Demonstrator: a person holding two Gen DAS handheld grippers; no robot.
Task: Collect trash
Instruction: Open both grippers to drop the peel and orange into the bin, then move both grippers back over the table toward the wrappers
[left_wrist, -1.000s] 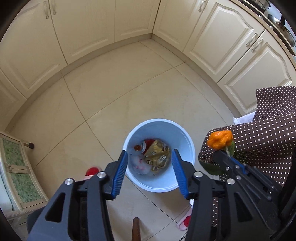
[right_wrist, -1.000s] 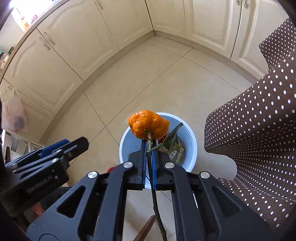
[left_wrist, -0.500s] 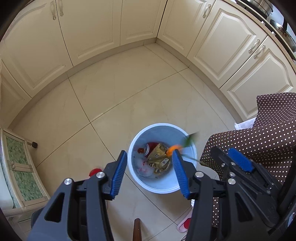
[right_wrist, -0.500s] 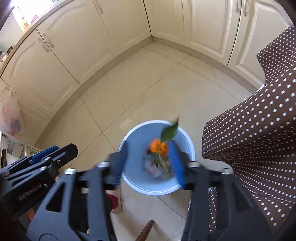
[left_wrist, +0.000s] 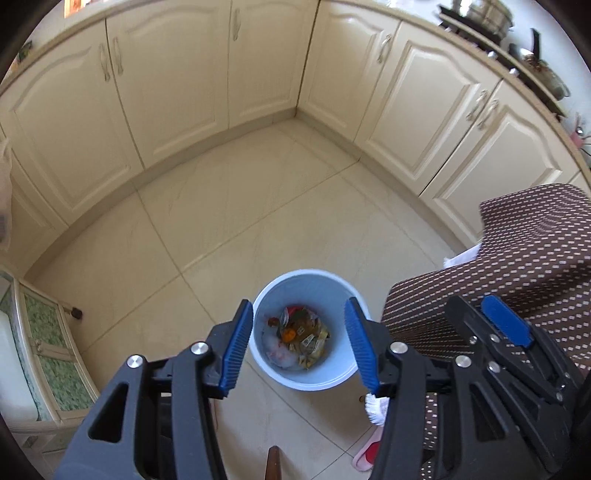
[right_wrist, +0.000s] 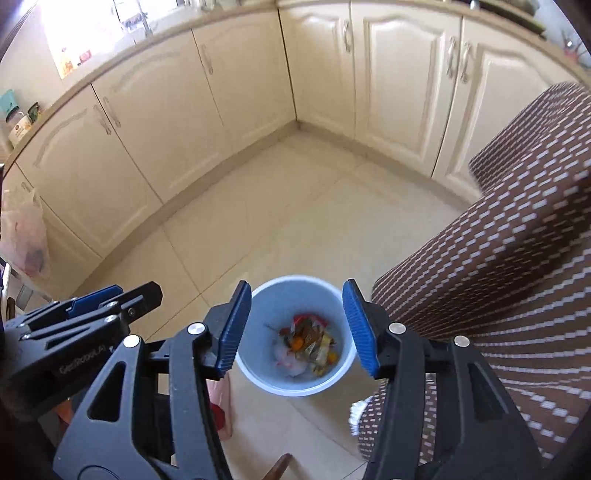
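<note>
A light blue trash bucket (left_wrist: 334, 380) stands on the tiled floor; it also shows in the right wrist view (right_wrist: 258, 373). Inside lie wrappers and the orange flower (left_wrist: 289, 335), seen in the right wrist view too (right_wrist: 296, 341). My left gripper (left_wrist: 301, 347) is open and empty, high above the bucket. My right gripper (right_wrist: 297, 330) is open and empty, also above the bucket. The right gripper shows at the right of the left wrist view (left_wrist: 491, 325); the left gripper shows at the left of the right wrist view (right_wrist: 103, 302).
A table with a brown dotted cloth (left_wrist: 517, 266) stands right of the bucket. Cream cabinets (left_wrist: 258, 74) line the far walls. A small green-panelled cabinet (left_wrist: 44, 350) stands at left. Pink slippers (left_wrist: 365, 454) lie by the table. A plastic bag (right_wrist: 22, 240) hangs at left.
My right gripper opened and the orange flower fell into the bucket. Both grippers have risen, so the bucket looks smaller.
</note>
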